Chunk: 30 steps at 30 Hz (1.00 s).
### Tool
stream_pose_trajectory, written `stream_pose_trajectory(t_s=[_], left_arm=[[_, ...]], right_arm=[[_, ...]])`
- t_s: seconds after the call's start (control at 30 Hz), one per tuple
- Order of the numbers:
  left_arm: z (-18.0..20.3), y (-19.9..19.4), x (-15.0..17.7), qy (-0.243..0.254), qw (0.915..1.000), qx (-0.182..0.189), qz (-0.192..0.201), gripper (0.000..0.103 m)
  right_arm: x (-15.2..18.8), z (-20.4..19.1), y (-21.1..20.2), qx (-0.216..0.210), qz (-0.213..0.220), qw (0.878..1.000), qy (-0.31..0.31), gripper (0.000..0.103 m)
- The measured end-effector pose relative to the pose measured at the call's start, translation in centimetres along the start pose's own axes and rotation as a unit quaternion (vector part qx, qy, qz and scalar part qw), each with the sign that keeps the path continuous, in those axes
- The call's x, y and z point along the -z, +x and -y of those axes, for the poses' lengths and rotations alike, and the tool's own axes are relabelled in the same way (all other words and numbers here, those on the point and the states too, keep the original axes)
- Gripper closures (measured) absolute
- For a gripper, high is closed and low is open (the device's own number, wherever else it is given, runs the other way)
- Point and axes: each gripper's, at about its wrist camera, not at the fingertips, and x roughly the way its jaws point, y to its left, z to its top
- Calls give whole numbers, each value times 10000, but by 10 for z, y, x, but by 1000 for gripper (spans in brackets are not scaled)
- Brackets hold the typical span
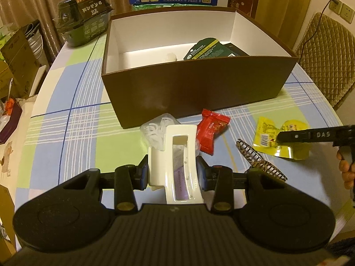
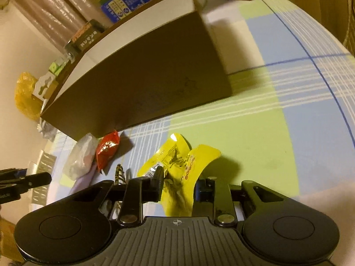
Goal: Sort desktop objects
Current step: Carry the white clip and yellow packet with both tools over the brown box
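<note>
Sorting is maybe halfway by the look of it: the brown box (image 1: 195,79) already has a green-and-black packet (image 1: 208,48) and some pale thing lying in it, but a fair bit is left out on the checked worktop (image 1: 73,119). Your left gripper (image 1: 172,173) has its jaws clamped on a white plastic holder (image 1: 175,155), pads pressing both sides, and it sits just in front of the box's near wall, so that one looks ready to go up and over the rim. Your right gripper (image 2: 178,187) is down at the yellow snack packet (image 2: 177,159), jaws straddling its crumpled near end; the left pad seems to touch the foil, but there's a gap on the other side, so I'd call them open and not yet pinching. What you've got left on the worktop: the red candy wrapper (image 1: 212,132) right by the box front, a clear plastic bag (image 1: 155,133) next to the white holder, and a leopard-print hair clip (image 1: 259,161) between the two grippers. Mind the tall box wall when you lift, and that foil packet will probably crinkle and slip if you only catch the edge.
</note>
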Motion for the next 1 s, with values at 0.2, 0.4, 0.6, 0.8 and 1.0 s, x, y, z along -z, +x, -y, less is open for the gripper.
stream_pose_trajectory(t_s=[0.2,0.4,0.6,0.8,1.0], left_arm=[[-7,-2,4,-90,9999,-68,-4,67],[-7,-3,3,-102,9999,-73,16,67],[-5,-7,-3,-57,9999,-20,130,67],[-3,-9,-10,-11,9997,54,253,67],[-1,-12,-21,32,9991,121,410,67]], right_arm=[[-1,-4,-5,81,13,9999,-96,82],[-3,-12,-20,176,123,9992,-331,84],[-4,-20,-41,215,284,9980,-516,85],[-8,-29,-59,240,440,9964,-688,85],[-16,-42,-73,152,632,9942,-862,85]])
